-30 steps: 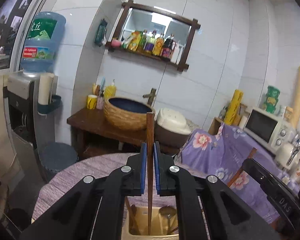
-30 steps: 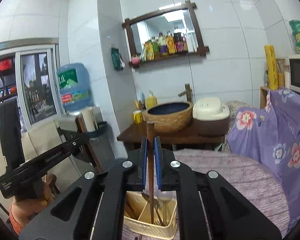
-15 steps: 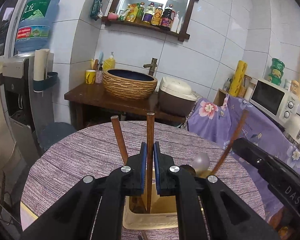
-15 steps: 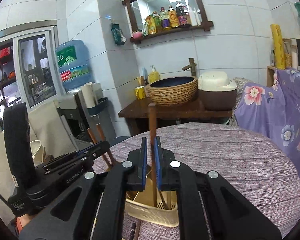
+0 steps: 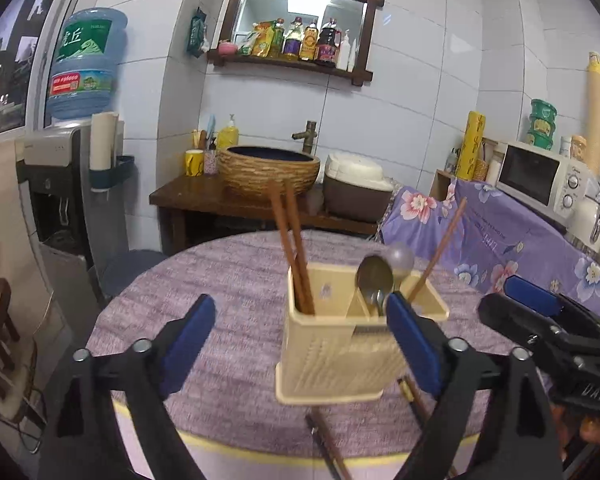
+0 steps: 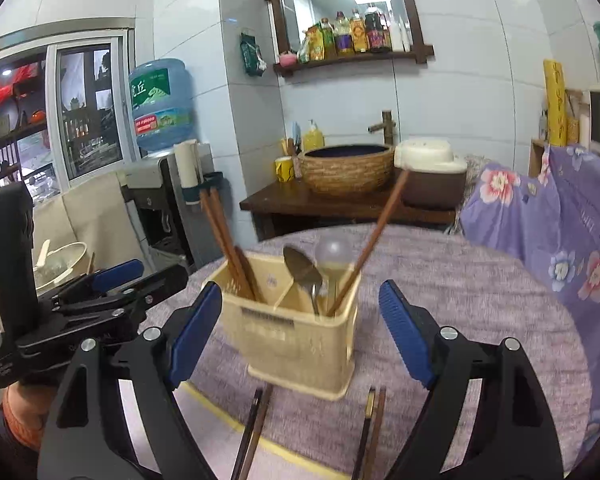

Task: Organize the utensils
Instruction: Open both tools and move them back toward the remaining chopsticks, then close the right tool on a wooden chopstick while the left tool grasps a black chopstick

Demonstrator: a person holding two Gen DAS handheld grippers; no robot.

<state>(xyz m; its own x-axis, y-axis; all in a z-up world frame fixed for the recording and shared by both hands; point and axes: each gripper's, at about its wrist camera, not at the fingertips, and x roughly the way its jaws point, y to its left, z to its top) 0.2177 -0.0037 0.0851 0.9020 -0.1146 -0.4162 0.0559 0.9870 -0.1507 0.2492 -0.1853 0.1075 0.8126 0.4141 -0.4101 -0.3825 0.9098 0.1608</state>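
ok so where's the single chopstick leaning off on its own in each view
Left wrist: lone chopstick leans right out of the holder, right of centre.
Right wrist: lone chopstick leans right from the holder's right compartment, centre frame.
Shared landmark: the woven basin behind.

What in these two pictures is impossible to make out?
- Chopsticks on the table: right wrist view, near ends cut off by the bottom edge.
- Holder bottom: both views, walls hide the utensils' lower ends.
- Shelf bottles: labels too small.
- Person: only a hand, behind the left gripper.

On the round table stands the utensil holder: chopsticks left, spoons right; more chopsticks lie before it.
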